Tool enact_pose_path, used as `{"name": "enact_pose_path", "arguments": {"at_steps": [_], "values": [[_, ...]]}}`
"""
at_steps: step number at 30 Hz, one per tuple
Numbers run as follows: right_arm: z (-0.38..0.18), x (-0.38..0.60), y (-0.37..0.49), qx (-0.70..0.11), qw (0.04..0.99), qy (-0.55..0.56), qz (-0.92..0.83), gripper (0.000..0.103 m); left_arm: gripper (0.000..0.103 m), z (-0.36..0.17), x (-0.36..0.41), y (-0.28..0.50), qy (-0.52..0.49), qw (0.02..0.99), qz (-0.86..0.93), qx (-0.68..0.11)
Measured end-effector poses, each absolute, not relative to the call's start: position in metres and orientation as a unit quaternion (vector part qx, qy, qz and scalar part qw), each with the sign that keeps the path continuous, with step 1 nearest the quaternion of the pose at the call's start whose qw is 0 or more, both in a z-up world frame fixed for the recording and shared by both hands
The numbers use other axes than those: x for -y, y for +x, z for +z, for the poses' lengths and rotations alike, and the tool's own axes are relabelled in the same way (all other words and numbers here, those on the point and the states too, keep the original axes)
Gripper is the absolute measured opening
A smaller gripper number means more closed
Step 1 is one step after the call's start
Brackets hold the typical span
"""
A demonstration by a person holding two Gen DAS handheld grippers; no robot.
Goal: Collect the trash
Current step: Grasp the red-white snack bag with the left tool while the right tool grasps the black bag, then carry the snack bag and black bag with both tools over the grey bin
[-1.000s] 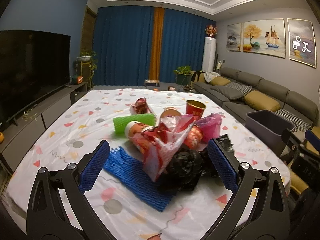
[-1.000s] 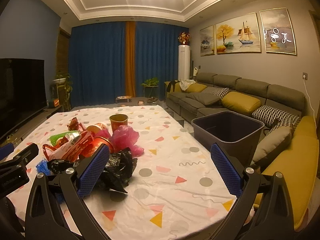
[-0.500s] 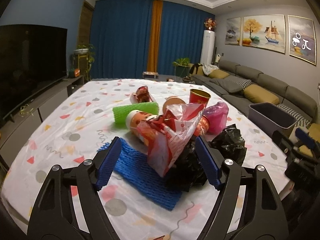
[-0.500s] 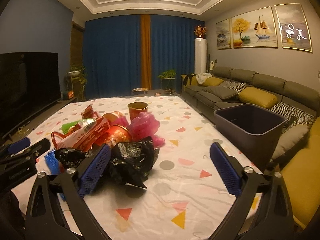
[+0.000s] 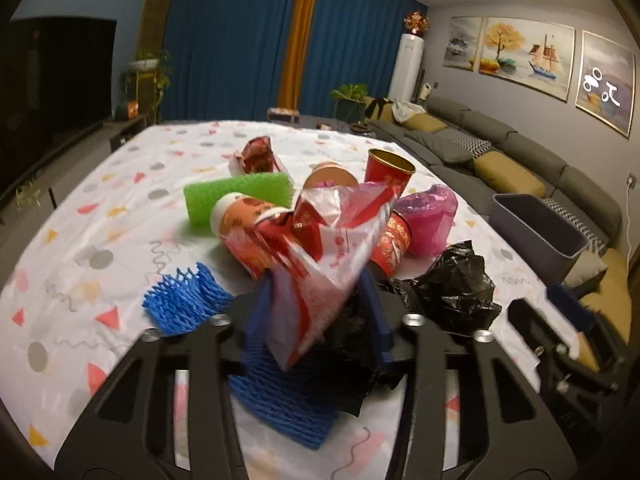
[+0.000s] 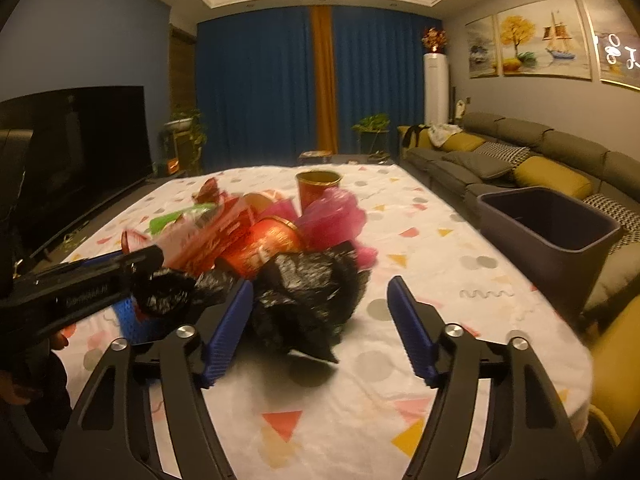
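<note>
A heap of trash lies on the table: a red-and-white plastic bag (image 5: 328,256), black plastic bags (image 5: 452,292), a blue foam net (image 5: 188,304), a green foam sleeve (image 5: 236,196), paper cups (image 5: 390,172) and a pink bag (image 5: 430,216). My left gripper (image 5: 320,320) has its jaws closed in on the lower part of the red-and-white bag. My right gripper (image 6: 320,324) is open around the near black plastic bag (image 6: 308,296), with the blue pads apart on either side. The left gripper's body (image 6: 80,284) shows in the right wrist view.
A grey bin (image 6: 548,236) stands off the table's right edge, in front of a grey sofa (image 6: 540,160) with yellow cushions. A TV (image 6: 76,152) on a low cabinet runs along the left. The patterned tablecloth (image 6: 420,216) covers the table.
My left gripper moved forward and its jaws narrowed onto the red-and-white bag. My right gripper moved in toward the heap and partly closed, now straddling the black bag.
</note>
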State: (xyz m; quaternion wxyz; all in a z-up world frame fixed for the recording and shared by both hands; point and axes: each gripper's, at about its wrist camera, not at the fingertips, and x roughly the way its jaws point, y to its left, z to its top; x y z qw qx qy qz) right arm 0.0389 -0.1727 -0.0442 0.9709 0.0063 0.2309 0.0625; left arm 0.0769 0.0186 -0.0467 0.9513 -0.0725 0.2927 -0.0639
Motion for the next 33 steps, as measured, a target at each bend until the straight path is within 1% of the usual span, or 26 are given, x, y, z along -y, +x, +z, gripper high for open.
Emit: {"name": "enact_pose_path", "arguments": {"at_steps": [1, 3, 5, 7, 9, 13, 15, 16, 17, 20, 33], "values": [[-0.046, 0.171, 0.041, -0.235, 0.97, 0.006, 0.066, 0.065, 0.028, -0.047, -0.02, 0.079, -0.074, 0.95, -0.065, -0.295], [-0.051, 0.166, 0.045, -0.245, 0.967, 0.003, 0.073, 0.058, 0.019, -0.049, -0.023, 0.082, -0.082, 0.948, -0.07, -0.299], [-0.055, 0.164, 0.048, -0.252, 0.965, 0.001, 0.077, 0.054, 0.016, -0.049, -0.027, 0.084, -0.092, 0.946, -0.075, -0.302], [-0.058, 0.162, 0.052, -0.259, 0.962, 0.001, 0.081, 0.047, 0.008, -0.049, -0.03, 0.084, -0.099, 0.946, -0.076, -0.299], [-0.061, 0.161, 0.054, -0.264, 0.961, -0.003, 0.082, 0.035, 0.006, -0.047, -0.033, 0.083, -0.107, 0.947, -0.077, -0.294], [-0.068, 0.157, 0.059, -0.272, 0.959, -0.011, 0.084, 0.023, 0.005, -0.041, -0.037, 0.078, -0.117, 0.948, -0.078, -0.284], [-0.071, 0.157, 0.06, -0.275, 0.958, -0.016, 0.083, 0.014, 0.004, -0.038, -0.039, 0.075, -0.122, 0.949, -0.081, -0.279], [-0.072, 0.157, 0.059, -0.275, 0.958, -0.017, 0.083, 0.011, 0.005, -0.035, -0.039, 0.073, -0.123, 0.95, -0.085, -0.275], [-0.072, 0.158, 0.058, -0.273, 0.958, -0.018, 0.083, 0.005, 0.005, -0.033, -0.04, 0.071, -0.123, 0.951, -0.085, -0.271], [-0.067, 0.162, 0.055, -0.258, 0.963, -0.023, 0.077, 0.001, 0.005, -0.026, -0.044, 0.067, -0.128, 0.953, -0.083, -0.261], [-0.027, 0.19, 0.031, -0.194, 0.98, -0.015, 0.046, 0.001, 0.004, 0.0, -0.053, 0.048, -0.135, 0.964, -0.073, -0.216]]}}
